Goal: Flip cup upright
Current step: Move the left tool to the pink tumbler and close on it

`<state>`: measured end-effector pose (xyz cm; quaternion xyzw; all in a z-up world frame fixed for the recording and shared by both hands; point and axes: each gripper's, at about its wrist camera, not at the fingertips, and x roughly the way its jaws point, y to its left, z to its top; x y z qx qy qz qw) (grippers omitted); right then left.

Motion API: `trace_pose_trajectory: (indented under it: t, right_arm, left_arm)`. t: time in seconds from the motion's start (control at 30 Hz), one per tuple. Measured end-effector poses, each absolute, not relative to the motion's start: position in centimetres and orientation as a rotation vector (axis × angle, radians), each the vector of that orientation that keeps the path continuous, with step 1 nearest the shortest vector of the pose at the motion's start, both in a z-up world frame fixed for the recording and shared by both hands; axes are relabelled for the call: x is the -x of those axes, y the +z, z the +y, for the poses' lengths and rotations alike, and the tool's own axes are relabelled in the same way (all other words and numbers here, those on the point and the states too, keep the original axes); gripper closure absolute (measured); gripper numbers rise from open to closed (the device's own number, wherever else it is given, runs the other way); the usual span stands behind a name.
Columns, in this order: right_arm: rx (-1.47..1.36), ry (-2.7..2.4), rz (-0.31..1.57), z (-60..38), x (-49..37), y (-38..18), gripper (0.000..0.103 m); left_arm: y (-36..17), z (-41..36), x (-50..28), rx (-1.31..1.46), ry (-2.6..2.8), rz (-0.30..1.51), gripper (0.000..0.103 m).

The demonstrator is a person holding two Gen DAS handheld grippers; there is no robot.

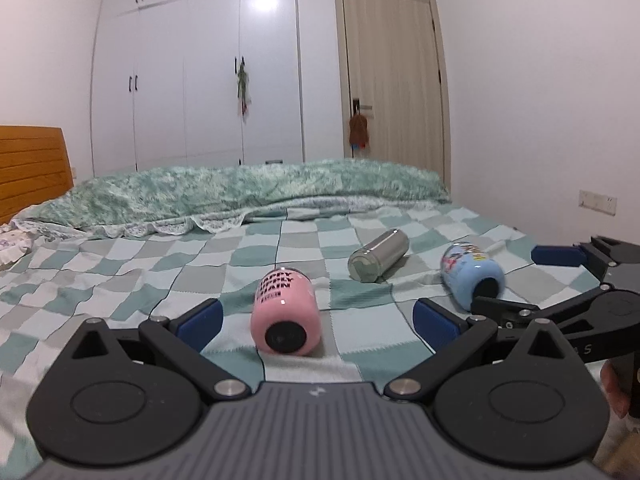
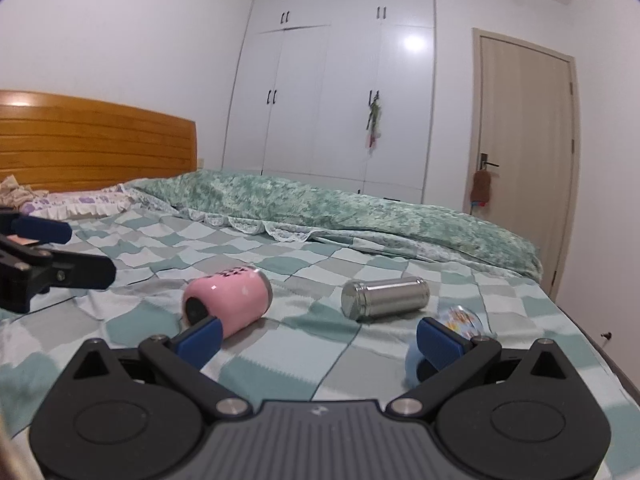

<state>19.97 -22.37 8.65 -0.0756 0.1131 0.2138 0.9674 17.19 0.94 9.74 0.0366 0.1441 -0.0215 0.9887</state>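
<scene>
Three cups lie on their sides on the checked bed cover. A pink cup (image 1: 285, 318) (image 2: 230, 304) lies between the fingers of my open left gripper (image 1: 318, 320), its dark base towards me. A steel cup (image 1: 378, 261) (image 2: 384, 299) lies further back. A blue cartoon-print cup (image 1: 472, 276) (image 2: 460, 322) lies to the right, partly hidden behind the right finger of my open right gripper (image 2: 318, 338). The right gripper also shows at the right edge of the left wrist view (image 1: 556, 276), and the left gripper at the left edge of the right wrist view (image 2: 52, 248).
A green quilt (image 1: 248, 192) is bunched along the far side of the bed. A wooden headboard (image 2: 96, 140) stands on the left. White wardrobes (image 1: 192, 72) and a door (image 1: 394, 80) are beyond. The bed's right edge (image 2: 592, 332) is close to the blue cup.
</scene>
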Motion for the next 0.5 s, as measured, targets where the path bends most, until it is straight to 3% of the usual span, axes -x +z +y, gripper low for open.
trace_pose_trajectory:
  t: [0.5]
  right_arm:
    - [0.231,0.476,0.425,-18.6,-35.9,7.2,0.0]
  left_arm:
    - [7.3,2.7,-36.8,-0.123,0.03,0.683,0.0]
